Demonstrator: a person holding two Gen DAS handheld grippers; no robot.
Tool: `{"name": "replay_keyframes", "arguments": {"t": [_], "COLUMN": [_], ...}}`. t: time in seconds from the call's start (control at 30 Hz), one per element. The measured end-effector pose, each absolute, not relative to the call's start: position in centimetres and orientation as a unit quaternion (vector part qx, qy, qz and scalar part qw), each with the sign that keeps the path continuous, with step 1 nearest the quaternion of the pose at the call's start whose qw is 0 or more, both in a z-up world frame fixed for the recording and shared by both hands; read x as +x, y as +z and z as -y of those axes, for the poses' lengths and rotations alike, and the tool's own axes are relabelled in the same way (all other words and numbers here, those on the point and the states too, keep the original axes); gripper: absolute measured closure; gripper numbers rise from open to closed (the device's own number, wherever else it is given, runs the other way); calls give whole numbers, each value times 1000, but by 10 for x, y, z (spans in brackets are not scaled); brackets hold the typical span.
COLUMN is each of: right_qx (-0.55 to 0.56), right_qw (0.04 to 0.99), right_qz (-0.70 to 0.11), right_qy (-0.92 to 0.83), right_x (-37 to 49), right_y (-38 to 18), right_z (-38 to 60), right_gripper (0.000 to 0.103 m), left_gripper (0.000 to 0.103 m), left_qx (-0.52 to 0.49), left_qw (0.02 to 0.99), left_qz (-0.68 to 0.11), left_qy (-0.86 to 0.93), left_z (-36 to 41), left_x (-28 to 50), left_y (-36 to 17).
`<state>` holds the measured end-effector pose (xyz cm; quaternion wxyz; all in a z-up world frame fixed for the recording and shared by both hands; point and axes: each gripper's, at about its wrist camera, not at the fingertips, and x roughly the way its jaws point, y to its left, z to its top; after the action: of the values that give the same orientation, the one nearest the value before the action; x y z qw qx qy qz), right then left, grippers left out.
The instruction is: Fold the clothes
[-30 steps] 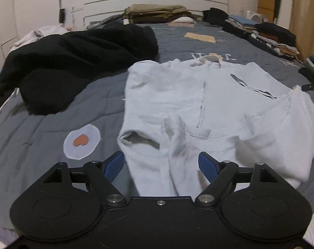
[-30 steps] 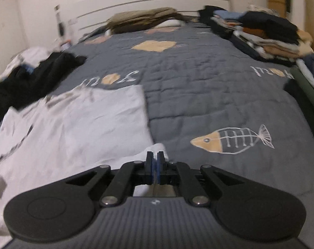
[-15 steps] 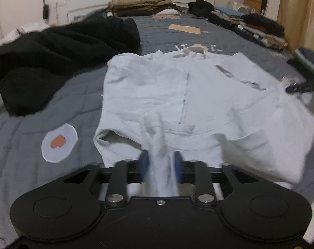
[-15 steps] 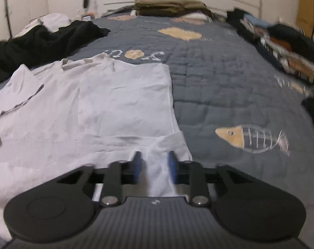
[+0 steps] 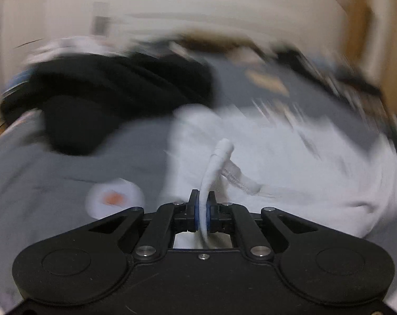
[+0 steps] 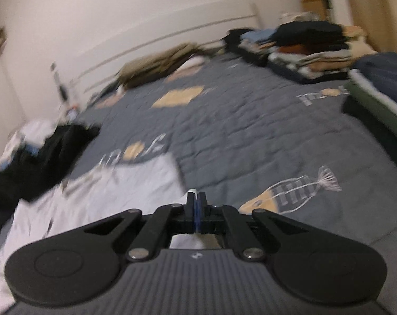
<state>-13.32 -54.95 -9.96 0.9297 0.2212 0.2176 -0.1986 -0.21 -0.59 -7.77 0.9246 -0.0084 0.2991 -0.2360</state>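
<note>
Motion blur smears the left wrist view, which alone shows the heap of black clothing and the white patch with an orange mark on the grey quilted bedspread. Only the right wrist view shows the fish-skeleton print and the folded clothes stack at the far right edge. The left gripper is clamped tight on a ridge of the pale white garment, which spreads right across the bedspread. The right gripper, tilted, pinches the garment's near corner, fingers fully closed.
</note>
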Motion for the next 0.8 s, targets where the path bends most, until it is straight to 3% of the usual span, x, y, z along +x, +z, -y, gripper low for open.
{"name": "replay_keyframes", "arguments": {"t": [0.23,0.27,0.33,0.37,0.4,0.63,0.8], "right_qx": [207,207,208,208,208,209,245], "right_qw": [932,931,931,930,930,926,927], "right_qz": [-240,-243,-249,-252,-255,-276,-272], "right_qy": [-177,-174,-170,-168,-165,-149,-87], "right_x": [-128,-129,-131,-132,-133,-141,-154], "right_y": [-101,-100,-97,-96,-95,-87,-71], "right_z": [541,540,538,537,536,527,496], "right_gripper": [103,102,102,100,98,91,70], "left_gripper": [94,89,65,46,41,41,42], "left_qx": [49,52,37,23,9,-17,12], "left_qw": [913,912,909,911,914,910,906], "left_qz": [-344,-345,-350,-348,-344,-358,-360], "left_qy": [-216,-216,-224,-220,-216,-208,-222], "left_z": [13,15,11,6,0,-16,-13], "left_x": [2,1,-2,-5,-9,-40,-65], "left_y": [-95,-95,-95,-94,-91,-85,-90]}}
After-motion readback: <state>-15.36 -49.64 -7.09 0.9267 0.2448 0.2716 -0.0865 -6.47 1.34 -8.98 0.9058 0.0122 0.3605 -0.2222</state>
